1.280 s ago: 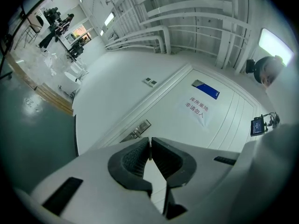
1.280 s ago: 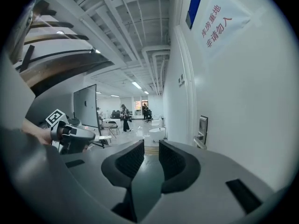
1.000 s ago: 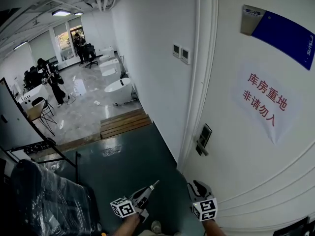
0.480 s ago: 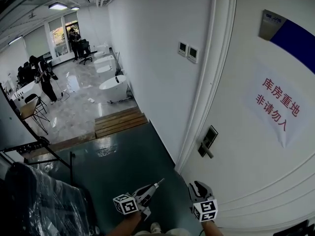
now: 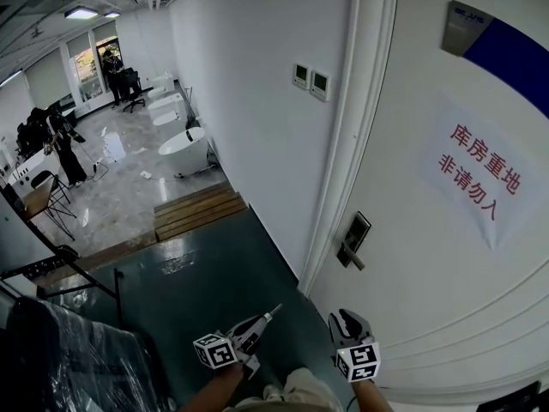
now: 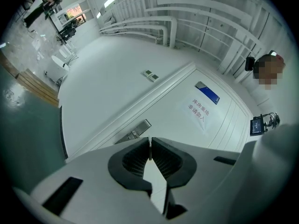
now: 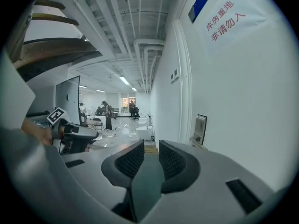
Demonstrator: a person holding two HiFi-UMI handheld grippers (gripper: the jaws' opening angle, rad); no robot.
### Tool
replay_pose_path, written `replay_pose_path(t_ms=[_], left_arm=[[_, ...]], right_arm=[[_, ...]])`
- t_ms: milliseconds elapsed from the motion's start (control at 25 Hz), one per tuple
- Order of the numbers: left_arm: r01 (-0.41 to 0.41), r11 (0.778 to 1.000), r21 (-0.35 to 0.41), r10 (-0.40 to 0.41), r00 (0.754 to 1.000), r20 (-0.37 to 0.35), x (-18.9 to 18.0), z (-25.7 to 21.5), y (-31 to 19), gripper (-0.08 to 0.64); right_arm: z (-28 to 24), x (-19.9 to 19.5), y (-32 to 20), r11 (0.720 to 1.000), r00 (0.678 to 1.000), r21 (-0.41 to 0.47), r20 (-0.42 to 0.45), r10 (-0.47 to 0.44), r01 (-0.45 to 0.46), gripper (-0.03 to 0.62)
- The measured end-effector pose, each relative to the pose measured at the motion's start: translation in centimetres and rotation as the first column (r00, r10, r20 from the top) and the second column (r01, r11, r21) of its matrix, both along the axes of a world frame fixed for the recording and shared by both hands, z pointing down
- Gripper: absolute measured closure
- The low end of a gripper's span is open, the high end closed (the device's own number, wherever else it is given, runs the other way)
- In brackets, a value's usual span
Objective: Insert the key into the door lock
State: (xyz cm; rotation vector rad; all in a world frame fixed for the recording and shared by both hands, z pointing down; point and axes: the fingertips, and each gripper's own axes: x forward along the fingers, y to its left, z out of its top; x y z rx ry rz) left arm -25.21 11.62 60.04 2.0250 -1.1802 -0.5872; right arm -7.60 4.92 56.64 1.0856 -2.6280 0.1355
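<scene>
Left gripper: Your left gripper (image 6: 149, 143) has its jaws pressed together on the key (image 6: 149, 149), a thin metal blade seen edge-on between the ribbed pads.
Key: In the head view its tip juts past the left jaws, angled up toward the door (image 5: 446, 264) and well apart from it.
Right gripper: Your right gripper (image 7: 150, 148) stands with its 2 jaws a narrow gap apart and nothing between them. In the head view it sits just beside the door's lower part, to the right of the left gripper.
Door lock: The door lock (image 5: 352, 239), a metal plate with a short lever handle, sits on the door's left edge close to the frame. It lies above and beyond both of your grippers, and neither touches it.
Sign: A paper sign (image 5: 476, 172) carries 2 rows of red characters on the white door, with a grey-and-blue plaque (image 5: 502, 50) above it.
Wall: 2 small switch panels (image 5: 310, 79) sit on the white wall left of the frame.
Floor: A dark green floor (image 5: 214, 281) runs under your hands to a wooden step (image 5: 199, 213).
Background: Beyond the step, white bathtubs (image 5: 184, 148) stand on a glossy floor, and people (image 5: 60, 144) stand far off.
</scene>
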Motion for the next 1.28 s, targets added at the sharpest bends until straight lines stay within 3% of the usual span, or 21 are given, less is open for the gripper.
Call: replay_pose_path(t_ms=[640, 1280], left_arm=[[-0.002, 1.0, -0.025, 0.002, 1.0, -0.023, 2.2, -1.1, -5.8, 0.528], [-0.029, 0.997, -0.07, 0.026, 0.999, -0.04, 5.6, 1.0, -10.7, 0.528]], right_arm=[[-1.4, 2.2, -6.1, 0.999, 0.999, -0.005, -0.02, -0.034, 0.034, 0.489], [-0.1, 7.0, -9.9, 1.0, 1.0, -0.014, -0.008, 0.011, -0.011, 0.489]])
